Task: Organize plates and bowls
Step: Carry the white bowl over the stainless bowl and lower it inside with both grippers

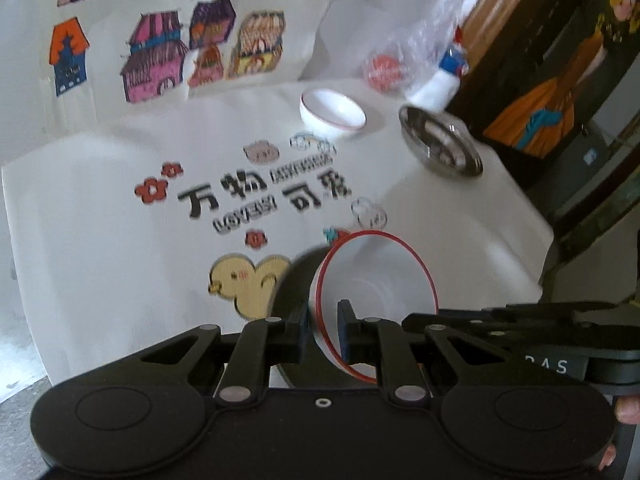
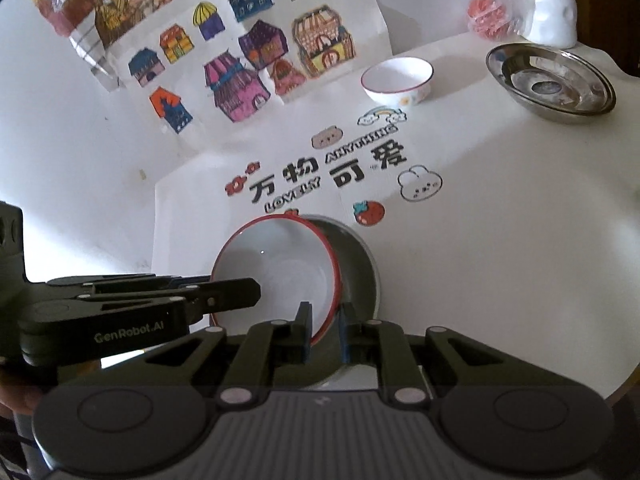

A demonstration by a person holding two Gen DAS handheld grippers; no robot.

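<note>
A white bowl with a red rim point(image 1: 380, 280) point(image 2: 276, 276) is gripped from two sides. My left gripper point(image 1: 323, 332) is shut on its rim, one finger inside the bowl and one outside; in the right wrist view the left gripper point(image 2: 252, 294) reaches in from the left. My right gripper point(image 2: 325, 332) is shut on the opposite rim, and the left wrist view catches the right gripper point(image 1: 408, 318) at the bowl's right edge. A grey steel plate point(image 2: 360, 268) point(image 1: 294, 292) lies under the bowl; I cannot tell whether they touch.
A small white bowl point(image 1: 332, 110) point(image 2: 396, 76) and a steel dish point(image 1: 440, 142) point(image 2: 552, 80) stand at the far side of the white printed tablecloth point(image 2: 500, 220). Behind them are a plastic bag point(image 2: 488, 12) and a white-and-blue bottle point(image 2: 550, 20). The table's edge point(image 1: 532, 232) drops away on the right.
</note>
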